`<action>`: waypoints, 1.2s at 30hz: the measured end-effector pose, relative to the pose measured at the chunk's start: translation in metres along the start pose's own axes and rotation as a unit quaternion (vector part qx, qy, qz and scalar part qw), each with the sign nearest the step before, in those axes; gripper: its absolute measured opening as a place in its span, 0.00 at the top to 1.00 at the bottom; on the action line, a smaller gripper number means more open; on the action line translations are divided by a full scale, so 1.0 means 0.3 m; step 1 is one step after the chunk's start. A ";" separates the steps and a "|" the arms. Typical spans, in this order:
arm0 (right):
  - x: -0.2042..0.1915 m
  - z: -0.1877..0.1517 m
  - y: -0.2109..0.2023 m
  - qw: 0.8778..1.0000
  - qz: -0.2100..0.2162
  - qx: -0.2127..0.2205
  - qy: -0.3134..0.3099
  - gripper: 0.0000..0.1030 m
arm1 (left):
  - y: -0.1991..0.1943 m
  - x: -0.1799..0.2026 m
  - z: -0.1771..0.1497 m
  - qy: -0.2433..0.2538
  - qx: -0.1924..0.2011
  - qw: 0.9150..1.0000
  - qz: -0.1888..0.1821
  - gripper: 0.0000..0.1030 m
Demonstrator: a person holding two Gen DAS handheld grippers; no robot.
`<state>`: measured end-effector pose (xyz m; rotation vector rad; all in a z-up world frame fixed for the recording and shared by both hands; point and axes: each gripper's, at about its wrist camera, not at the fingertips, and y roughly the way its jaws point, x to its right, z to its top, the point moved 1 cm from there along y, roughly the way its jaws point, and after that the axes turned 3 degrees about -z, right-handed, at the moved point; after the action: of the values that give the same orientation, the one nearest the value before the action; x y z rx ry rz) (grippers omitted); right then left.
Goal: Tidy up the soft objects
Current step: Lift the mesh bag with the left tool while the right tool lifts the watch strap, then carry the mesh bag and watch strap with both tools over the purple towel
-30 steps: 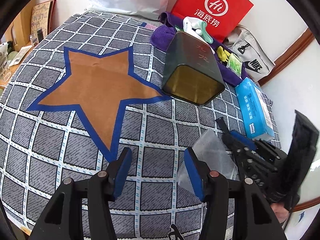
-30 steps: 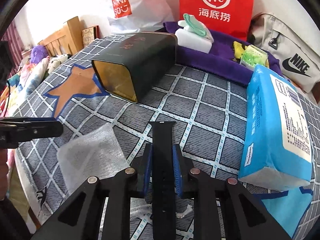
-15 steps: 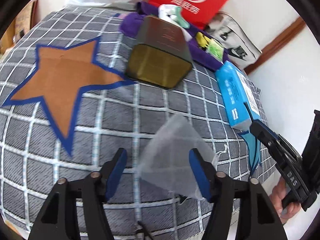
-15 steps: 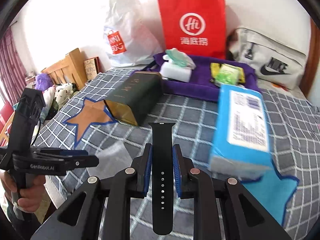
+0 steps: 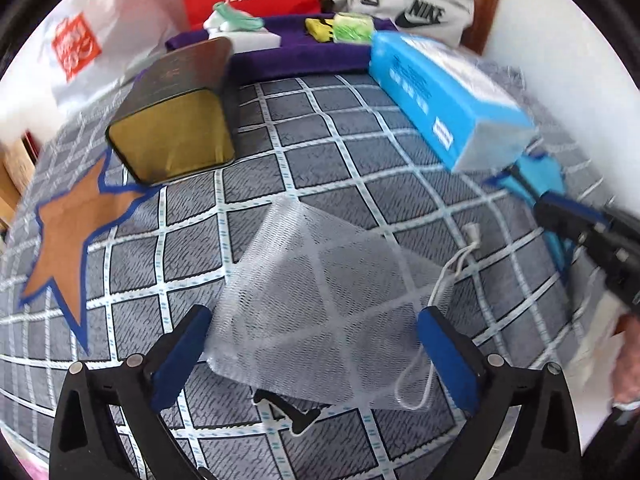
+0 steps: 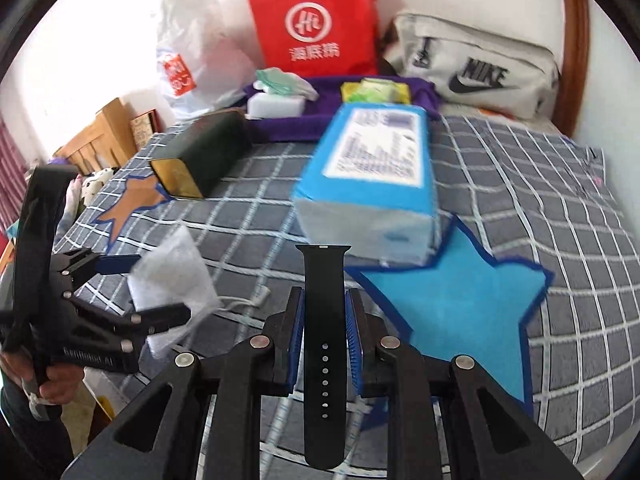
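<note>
Pinching a black watch strap (image 6: 324, 344) between its blue pads, the right gripper (image 6: 324, 344) hung over the bed (image 6: 520, 184), near a blue tissue pack (image 6: 372, 176). The left gripper (image 5: 312, 356) had its jaws opening wide, a white mesh pouch (image 5: 320, 300) lying flat on the checked bedcover between them, untouched, at the bed's near edge. A dark tin (image 5: 176, 120) lay beyond.

Left gripper (image 5: 314, 334) jaws opening wide, right gripper (image 6: 323, 326) jaws clamped
</note>
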<state>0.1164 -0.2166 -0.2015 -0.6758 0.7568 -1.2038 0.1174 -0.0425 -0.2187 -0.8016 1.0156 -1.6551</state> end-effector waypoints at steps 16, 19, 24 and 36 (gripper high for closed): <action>0.035 -0.030 0.044 1.000 0.005 -0.017 0.015 0.81 | -0.039 0.077 -0.001 0.030 0.017 0.999 -0.010 0.64; 0.023 -0.031 0.050 1.000 0.008 -0.020 0.015 0.81 | -0.045 0.099 0.001 0.033 0.008 0.999 -0.026 0.89; 0.009 -0.012 0.017 1.000 0.017 -0.012 0.013 0.81 | -0.049 0.081 0.020 0.005 -0.004 0.999 -0.044 0.92; 0.004 0.094 -0.092 0.999 0.031 0.024 0.015 0.81 | -0.152 0.002 0.115 -0.062 0.027 0.993 -0.097 0.92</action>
<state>0.1240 -0.2225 -0.1634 -0.5924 0.7663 -1.1730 0.1289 -0.0443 -0.1628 -0.9784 0.8238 -1.7657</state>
